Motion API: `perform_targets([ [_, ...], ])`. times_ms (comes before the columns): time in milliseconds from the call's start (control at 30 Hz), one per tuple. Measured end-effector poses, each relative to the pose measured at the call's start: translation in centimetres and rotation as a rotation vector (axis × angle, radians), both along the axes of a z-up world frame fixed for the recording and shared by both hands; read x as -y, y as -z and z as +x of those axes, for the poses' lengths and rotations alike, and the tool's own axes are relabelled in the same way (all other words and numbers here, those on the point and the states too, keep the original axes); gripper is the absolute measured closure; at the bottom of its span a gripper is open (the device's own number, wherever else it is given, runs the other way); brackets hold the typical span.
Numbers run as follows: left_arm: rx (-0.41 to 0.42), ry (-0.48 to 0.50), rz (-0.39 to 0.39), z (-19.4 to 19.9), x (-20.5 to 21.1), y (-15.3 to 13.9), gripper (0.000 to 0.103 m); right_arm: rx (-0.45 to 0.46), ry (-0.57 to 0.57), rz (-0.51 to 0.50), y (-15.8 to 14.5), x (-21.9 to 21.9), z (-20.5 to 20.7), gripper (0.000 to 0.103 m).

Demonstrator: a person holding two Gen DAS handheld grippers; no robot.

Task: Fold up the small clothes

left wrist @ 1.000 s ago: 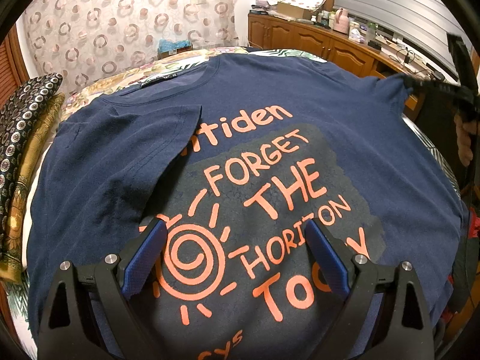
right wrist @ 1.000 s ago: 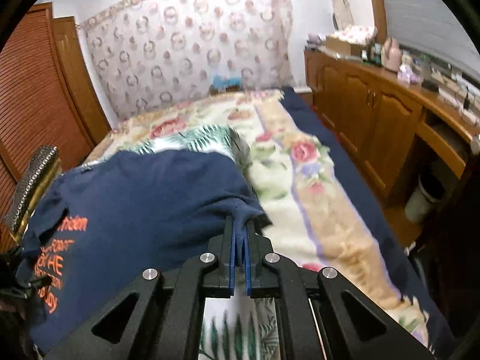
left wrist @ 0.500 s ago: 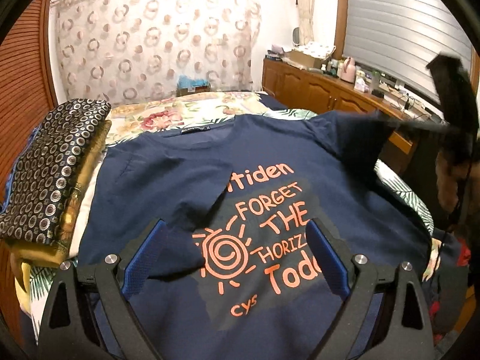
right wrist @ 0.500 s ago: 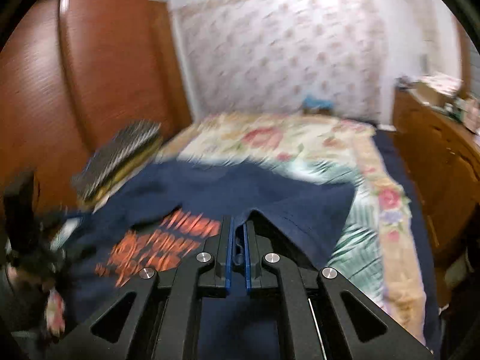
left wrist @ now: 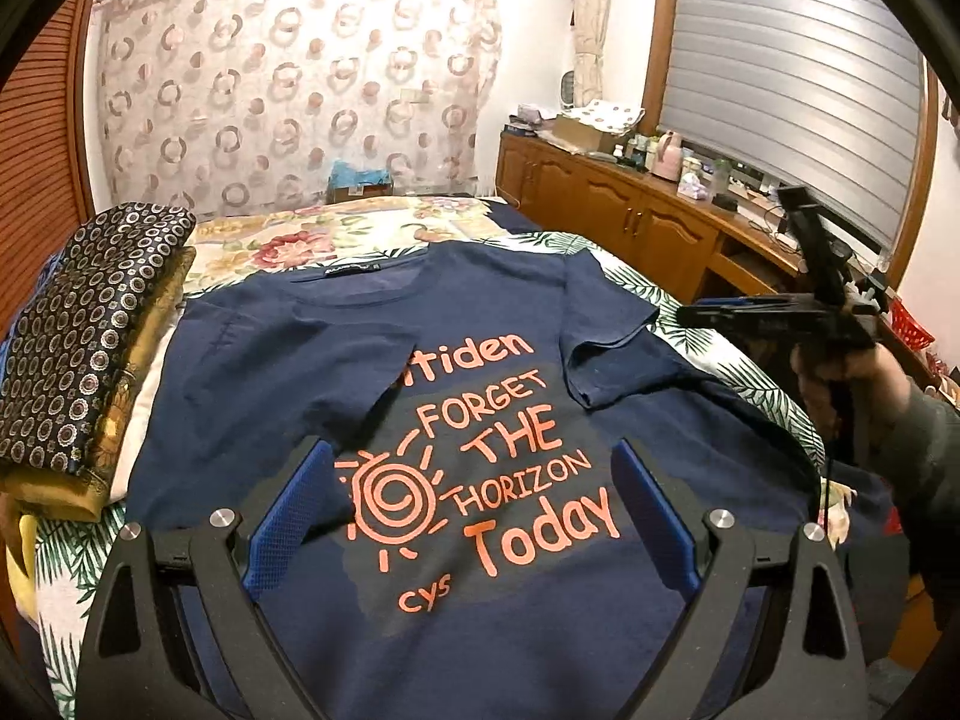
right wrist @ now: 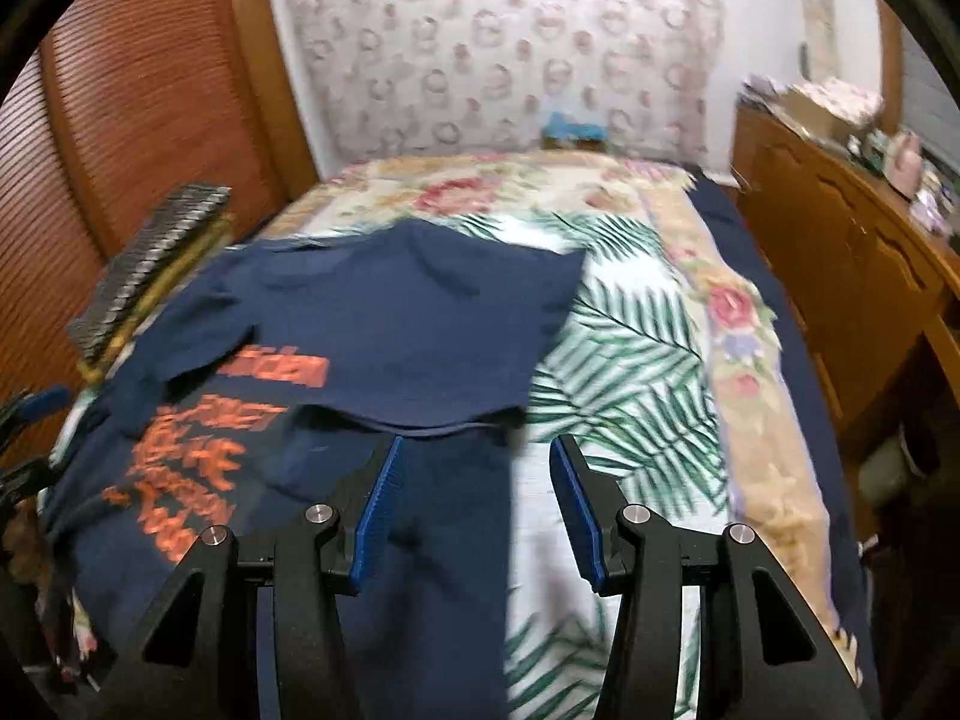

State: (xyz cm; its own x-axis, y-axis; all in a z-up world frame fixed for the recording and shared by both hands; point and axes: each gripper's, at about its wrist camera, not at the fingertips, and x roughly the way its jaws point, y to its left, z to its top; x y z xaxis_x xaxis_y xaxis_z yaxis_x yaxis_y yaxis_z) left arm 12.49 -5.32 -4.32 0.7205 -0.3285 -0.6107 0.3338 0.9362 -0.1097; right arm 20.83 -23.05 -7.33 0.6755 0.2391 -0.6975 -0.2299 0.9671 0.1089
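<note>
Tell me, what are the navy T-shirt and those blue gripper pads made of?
T-shirt: soft matte knit, probably cotton, since it creases and drapes limply; its orange lettering looks like flat print. Pads: seemingly rubber or textured plastic, given the fine dimpled grid.

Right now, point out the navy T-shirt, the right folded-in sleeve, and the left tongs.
navy T-shirt [left wrist: 510, 618]: left wrist view, plain cloth under the print.
right folded-in sleeve [left wrist: 606, 324]: left wrist view, middle of the flap.
left tongs [left wrist: 474, 516]: left wrist view, midway between the blue tips.

A bed [left wrist: 336, 240] with a floral and palm-leaf cover [right wrist: 630, 336] carries a navy T-shirt [left wrist: 492, 618] at frame centre and folded patterned cushions [left wrist: 84, 324] stacked at the left edge.
</note>
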Motion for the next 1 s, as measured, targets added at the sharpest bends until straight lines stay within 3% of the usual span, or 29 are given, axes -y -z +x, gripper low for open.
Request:
perform_targets([
  [267,-0.02,-0.013,-0.001,0.2,-0.1,0.8,0.009,-0.085,0.049,0.127,1.3,-0.7,5.5,0.051],
  [300,-0.023,-0.016,0.0,0.2,-0.3,0.9,0.009,-0.095,0.055,0.124,1.5,-0.8,6.0,0.06],
  [333,-0.024,-0.019,-0.001,0.2,-0.4,1.0,0.009,-0.106,0.057,0.122,1.7,-1.0,6.5,0.08],
  [400,-0.026,-0.026,-0.007,0.2,-0.7,1.1,0.009,-0.126,0.05,0.127,1.4,-1.1,7.1,0.094],
  [533,-0.029,-0.033,-0.025,0.1,-1.3,1.2,0.009,-0.077,0.011,0.152,-0.4,-1.4,7.3,0.097],
  [833,-0.052,-0.041,-0.04,0.0,-2.3,1.6,0.009,0.003,-0.027,-0.045,-3.2,-7.0,8.9,0.098],
  [1000,-0.056,-0.05,-0.043,-0.1,-2.9,1.8,0.009,0.014,-0.097,-0.045,-3.4,-9.2,9.7,0.098],
])
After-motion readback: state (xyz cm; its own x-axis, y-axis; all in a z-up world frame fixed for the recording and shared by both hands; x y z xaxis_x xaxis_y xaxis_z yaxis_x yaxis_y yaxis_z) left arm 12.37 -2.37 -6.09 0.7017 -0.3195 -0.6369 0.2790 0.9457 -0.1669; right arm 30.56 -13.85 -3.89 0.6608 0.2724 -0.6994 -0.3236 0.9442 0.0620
